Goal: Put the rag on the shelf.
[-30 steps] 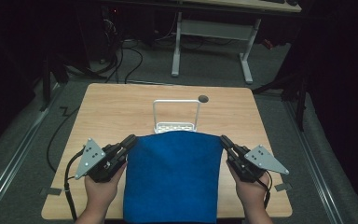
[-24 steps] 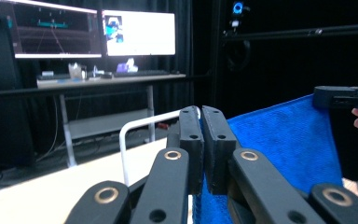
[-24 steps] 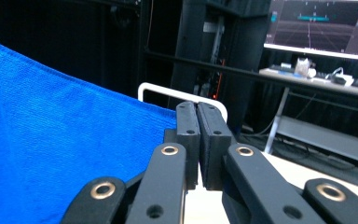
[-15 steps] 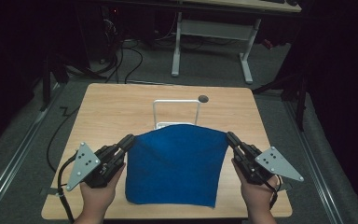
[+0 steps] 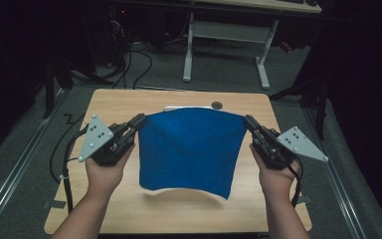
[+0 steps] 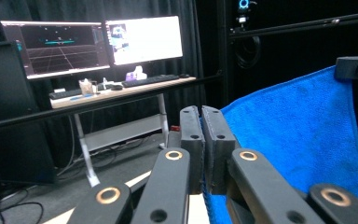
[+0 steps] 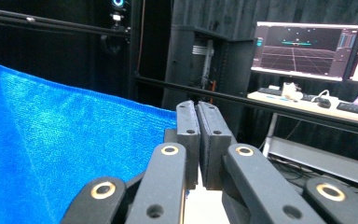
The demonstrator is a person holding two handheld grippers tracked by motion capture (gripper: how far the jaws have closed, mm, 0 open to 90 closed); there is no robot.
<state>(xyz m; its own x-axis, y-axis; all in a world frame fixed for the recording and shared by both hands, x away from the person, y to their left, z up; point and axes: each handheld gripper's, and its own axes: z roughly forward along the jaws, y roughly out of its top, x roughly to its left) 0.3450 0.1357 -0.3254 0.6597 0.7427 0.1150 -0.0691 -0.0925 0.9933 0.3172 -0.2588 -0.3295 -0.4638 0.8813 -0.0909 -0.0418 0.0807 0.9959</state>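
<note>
Blue cloth (image 5: 191, 149) held up by its two top corners, stretched between both sets of jaws.

Left gripper (image 5: 138, 121) pinched tight on the cloth's upper left corner, jaws closed with only the fabric edge between them, as seen close up in the left gripper view (image 6: 204, 149). Right gripper (image 5: 249, 122) clamped the same way on the upper right corner, jaws pressed together on the hem (image 7: 198, 147). Top edge taut from one pair of jaws to the other, sagging slightly in the middle; rest of the cloth hanging below and between the jaws, lower edge curled just above the wooden surface (image 5: 129, 102). White rack (image 5: 179, 107) beyond the jaws, mostly hidden behind the cloth.
</note>
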